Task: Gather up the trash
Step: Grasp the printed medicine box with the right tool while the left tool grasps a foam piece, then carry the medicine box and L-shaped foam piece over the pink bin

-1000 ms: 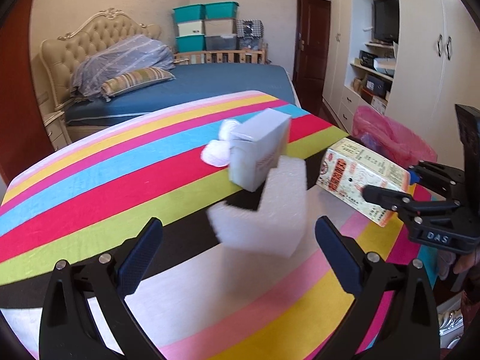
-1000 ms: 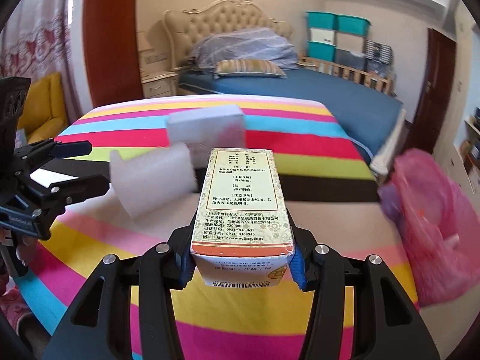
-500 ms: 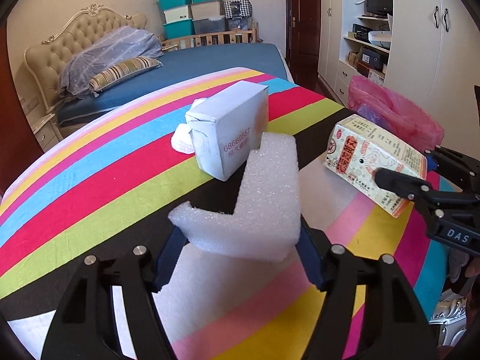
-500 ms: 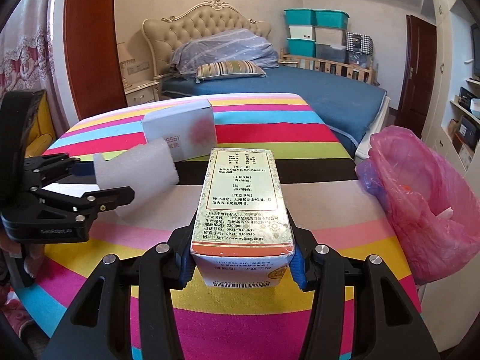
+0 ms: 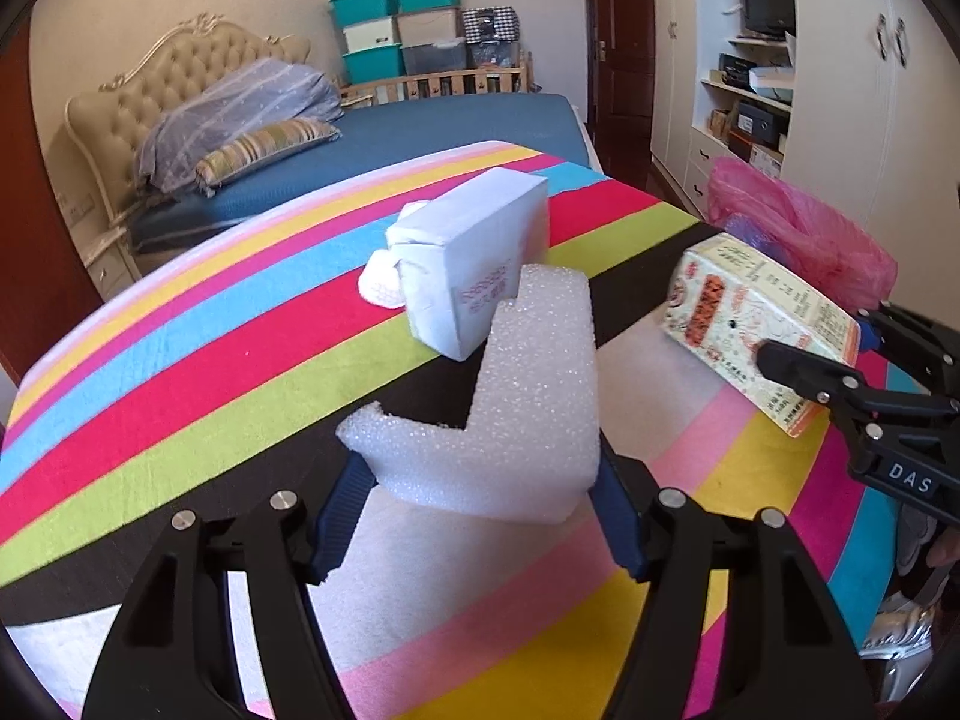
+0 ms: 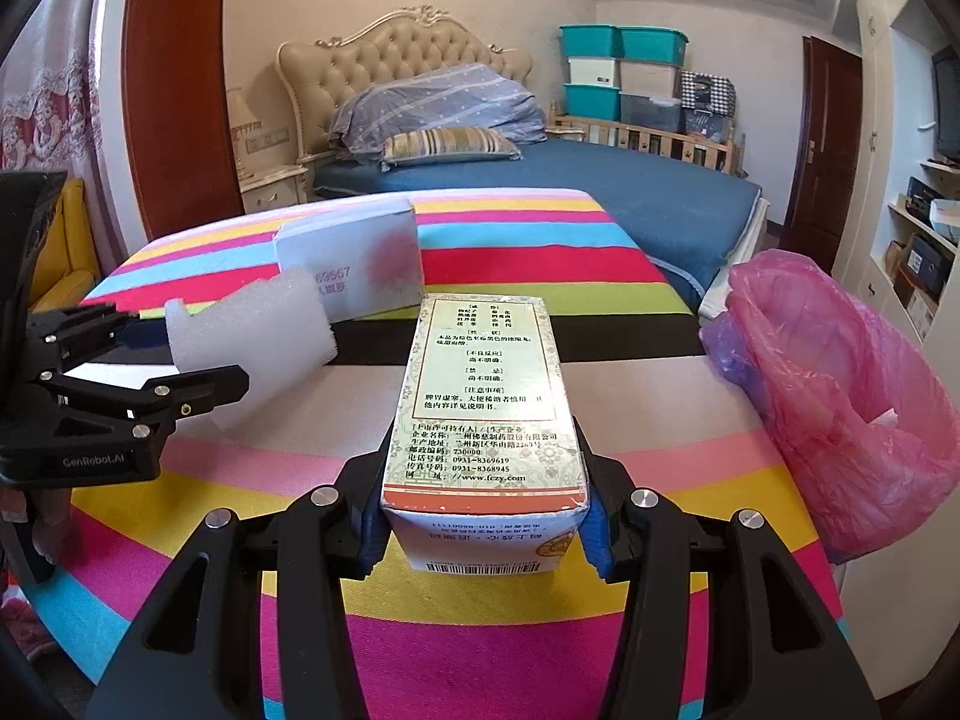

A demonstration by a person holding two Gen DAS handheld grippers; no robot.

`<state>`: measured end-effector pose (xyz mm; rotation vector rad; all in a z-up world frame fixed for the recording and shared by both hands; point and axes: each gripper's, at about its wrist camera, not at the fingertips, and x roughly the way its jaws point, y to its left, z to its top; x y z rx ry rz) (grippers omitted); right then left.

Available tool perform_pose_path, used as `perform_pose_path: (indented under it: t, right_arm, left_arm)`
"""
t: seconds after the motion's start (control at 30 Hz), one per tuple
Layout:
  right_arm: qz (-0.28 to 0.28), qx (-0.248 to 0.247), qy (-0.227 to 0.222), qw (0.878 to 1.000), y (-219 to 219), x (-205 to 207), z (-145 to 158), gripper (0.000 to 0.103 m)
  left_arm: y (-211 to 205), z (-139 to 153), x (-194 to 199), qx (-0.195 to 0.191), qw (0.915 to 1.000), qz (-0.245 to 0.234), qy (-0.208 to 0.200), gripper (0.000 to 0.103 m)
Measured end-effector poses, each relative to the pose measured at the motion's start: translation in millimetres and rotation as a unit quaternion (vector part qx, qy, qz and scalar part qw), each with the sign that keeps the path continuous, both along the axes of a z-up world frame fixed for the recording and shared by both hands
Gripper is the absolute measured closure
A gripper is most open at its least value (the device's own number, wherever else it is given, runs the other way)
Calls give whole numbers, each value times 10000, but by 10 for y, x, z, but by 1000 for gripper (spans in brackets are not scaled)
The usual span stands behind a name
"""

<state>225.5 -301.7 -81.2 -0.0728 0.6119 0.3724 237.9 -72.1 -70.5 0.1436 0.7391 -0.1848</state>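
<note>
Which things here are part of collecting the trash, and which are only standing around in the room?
Part of the job: foam piece in the left gripper; printed carton in the right gripper; white box; crumpled tissue; pink bag.

Only around: bed; storage bins; cupboard shelves.

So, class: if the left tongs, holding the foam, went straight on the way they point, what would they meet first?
Probably the white box on the striped table, right behind the foam piece that the left tongs grip. The foam would touch it first, though depth is unclear.
</note>
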Motion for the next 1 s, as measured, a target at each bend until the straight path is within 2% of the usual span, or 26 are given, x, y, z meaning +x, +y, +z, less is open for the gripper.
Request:
perform_pose_path:
  t: [0.3, 0.57, 0.73, 0.87, 1.0]
  right_arm:
    - [-244, 291, -237, 9990, -104, -59, 26, 55]
    - [-369, 332, -415, 9979, -158, -111, 33, 55]
    - [-310, 247, -345, 9986, -131, -127, 18, 55]
    - [-257, 285, -301, 9988, -119, -165, 14, 55]
    - [-143, 238, -324, 9991, -98, -237, 1, 55]
  left_arm:
    - [25, 32, -61, -34, 9999, 71, -131, 38]
    - [10, 93, -134, 31, 9993, 147, -353, 38]
    - [12, 161, -233, 15, 9979, 211, -608, 38]
    - [35, 227, -338, -150, 9962, 229, -829, 38]
    - [36, 248, -409, -312, 9957, 238, -842, 38]
